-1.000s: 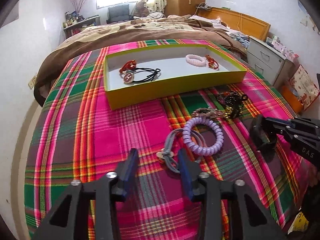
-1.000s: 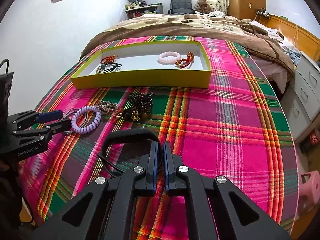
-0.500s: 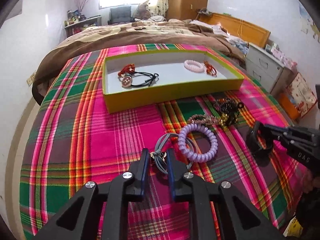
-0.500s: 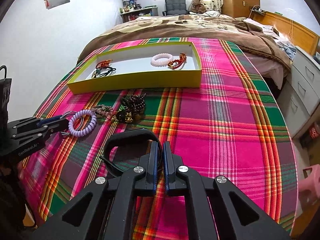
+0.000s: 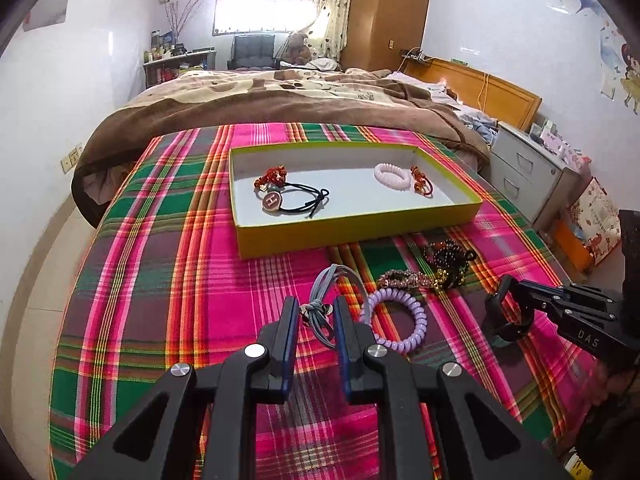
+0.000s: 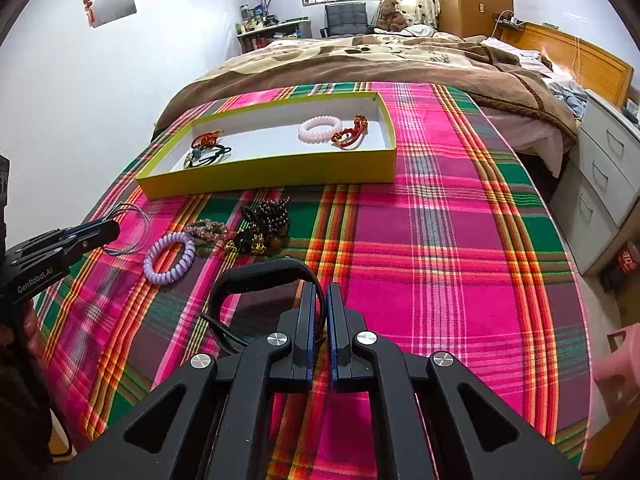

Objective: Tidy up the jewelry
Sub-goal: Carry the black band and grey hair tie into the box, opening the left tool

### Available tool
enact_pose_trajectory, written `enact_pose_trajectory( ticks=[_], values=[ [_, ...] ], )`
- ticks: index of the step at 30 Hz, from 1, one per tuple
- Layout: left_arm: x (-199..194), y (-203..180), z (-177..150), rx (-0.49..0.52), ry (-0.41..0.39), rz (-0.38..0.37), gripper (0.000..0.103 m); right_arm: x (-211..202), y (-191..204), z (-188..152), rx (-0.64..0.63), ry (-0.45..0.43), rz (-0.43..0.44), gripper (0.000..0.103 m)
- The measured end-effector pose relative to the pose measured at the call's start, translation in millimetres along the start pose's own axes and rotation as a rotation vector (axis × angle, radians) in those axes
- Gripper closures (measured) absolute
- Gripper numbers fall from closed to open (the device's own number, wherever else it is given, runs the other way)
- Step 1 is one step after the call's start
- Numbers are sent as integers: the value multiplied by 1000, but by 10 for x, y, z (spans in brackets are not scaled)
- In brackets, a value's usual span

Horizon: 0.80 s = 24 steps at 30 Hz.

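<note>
Two tools loaded now: my left tool (image 5: pixel 316 314) has just pinched the grey hair tie (image 5: pixel 334 280) and lifted it off the bed beside the purple coil (image 5: pixel 396 320), right tool (image 6: pixel 319 300) still clamped on the black band (image 6: pixel 256 276), yellow tray (image 5: pixel 360 232) next.

I see a yellow tray (image 5: pixel 352 232) lying flat toward the far end of the plaid blanket (image 5: pixel 160 280). Inside, at its left end, lie a red knotted tie (image 5: pixel 274 174) and a black hair tie with a round H charm (image 5: pixel 292 200); at its right end, a pale pink coil tie (image 5: pixel 393 175) beside a red cord bracelet (image 5: pixel 421 184). Before the tray's near edge on the blanket lie dark beads (image 5: pixel 448 258), a sparkly bracelet (image 5: pixel 404 278) and a lilac coil tie (image 5: pixel 396 322). A grey hair tie (image 5: pixel 332 280) and a black band (image 6: pixel 260 276) are lifted off the blanket.
</note>
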<state>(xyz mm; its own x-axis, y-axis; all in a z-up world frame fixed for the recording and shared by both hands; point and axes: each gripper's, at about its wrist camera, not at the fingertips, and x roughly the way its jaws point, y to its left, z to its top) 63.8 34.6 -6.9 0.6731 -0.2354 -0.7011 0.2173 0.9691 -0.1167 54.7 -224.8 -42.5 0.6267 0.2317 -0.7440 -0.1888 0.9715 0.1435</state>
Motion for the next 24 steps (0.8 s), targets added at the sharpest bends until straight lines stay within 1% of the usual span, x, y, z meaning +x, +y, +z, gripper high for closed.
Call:
enact_pose_trajectory(
  ticks=[5,10,16,18,21,22,24],
  values=[
    [-41,17,68,-7,-15,-9,86,-54,-27,54,19,-16,7,98],
    [-43,45,205,-19,-28,-22,86,-75,-40,157,31,-30,11,98],
    [24,90,416,-37,-35,-52,86,-76,-53,363,49,-53,15,98],
    [66,86,509,-23,-38,-50,86,-67,-60,455,52,-61,11,98],
    [152,101,634,-28,-36,-62,86,-32,-67,577,58,-66,6,98],
    [175,99,664,-29,-37,-50,86,-16,-71,611,59,-67,2,98],
    [225,55,746,13,-53,-1,86,31,-80,702,62,-71,-8,98]
  ],
)
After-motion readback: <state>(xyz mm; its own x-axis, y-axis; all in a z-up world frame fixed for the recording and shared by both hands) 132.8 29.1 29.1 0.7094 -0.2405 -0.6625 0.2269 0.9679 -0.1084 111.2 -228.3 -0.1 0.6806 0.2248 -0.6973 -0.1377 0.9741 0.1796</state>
